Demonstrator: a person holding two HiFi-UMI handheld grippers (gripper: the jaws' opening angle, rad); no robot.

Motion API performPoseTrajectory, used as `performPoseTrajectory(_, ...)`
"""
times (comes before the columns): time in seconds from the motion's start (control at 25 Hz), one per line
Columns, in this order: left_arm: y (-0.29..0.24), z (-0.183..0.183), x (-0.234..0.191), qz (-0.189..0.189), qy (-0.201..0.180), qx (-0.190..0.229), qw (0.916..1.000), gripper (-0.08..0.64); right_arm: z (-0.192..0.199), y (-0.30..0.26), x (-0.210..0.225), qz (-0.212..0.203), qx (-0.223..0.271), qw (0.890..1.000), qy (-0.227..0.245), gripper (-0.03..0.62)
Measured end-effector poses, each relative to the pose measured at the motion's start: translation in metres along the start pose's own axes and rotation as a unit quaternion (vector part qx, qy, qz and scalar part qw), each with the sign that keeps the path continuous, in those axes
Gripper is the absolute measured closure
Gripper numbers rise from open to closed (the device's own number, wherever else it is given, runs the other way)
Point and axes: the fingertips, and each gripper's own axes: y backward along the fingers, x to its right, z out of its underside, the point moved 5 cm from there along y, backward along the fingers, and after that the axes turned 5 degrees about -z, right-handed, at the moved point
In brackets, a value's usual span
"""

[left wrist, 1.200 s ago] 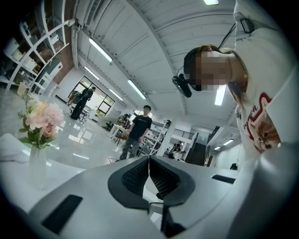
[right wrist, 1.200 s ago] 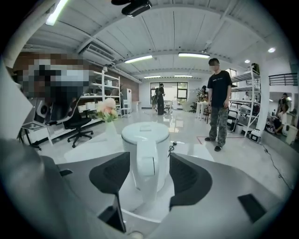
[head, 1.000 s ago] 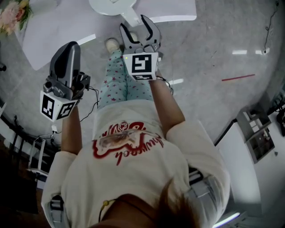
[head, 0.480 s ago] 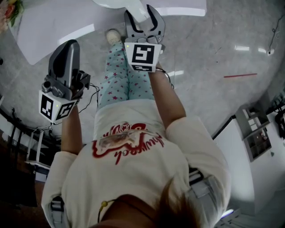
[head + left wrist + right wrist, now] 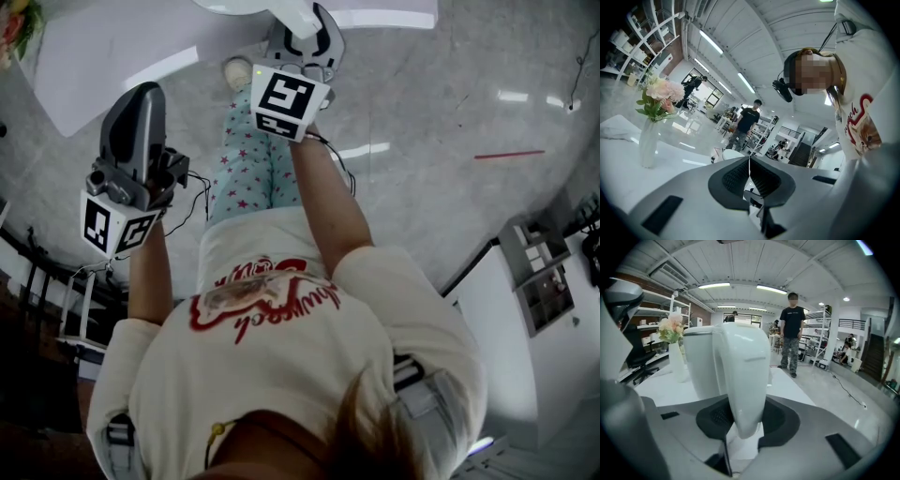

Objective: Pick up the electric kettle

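Right gripper view: right gripper (image 5: 742, 423) just closed on kettle handle (image 5: 743, 366).

Bright overhead strip lights (image 5: 715, 285); floor (image 5: 441, 216) glare; fisheye edges dark.

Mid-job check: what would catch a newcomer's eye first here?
The white electric kettle fills the right gripper view, its handle between the right tongs, which have just been closing on it. Left of it, a vase of pink flowers stands on the white table.

The electric kettle (image 5: 292, 13) is mostly cut off by the head view's top edge.
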Motion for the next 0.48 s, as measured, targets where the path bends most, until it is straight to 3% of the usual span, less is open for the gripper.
performPoseTrajectory(0.2,-0.002,0.002,0.003,0.006,0.005,-0.008,0.9999,0.546,-0.003,-0.009,0.013,0.061,0.002,0.997,-0.042,0.468)
performPoseTrajectory(0.48,-0.004,0.007,0.0,0.013,0.011,-0.022,0.9996,0.548,0.0,-0.029,0.027,0.115,0.016,0.99,-0.082,0.494)
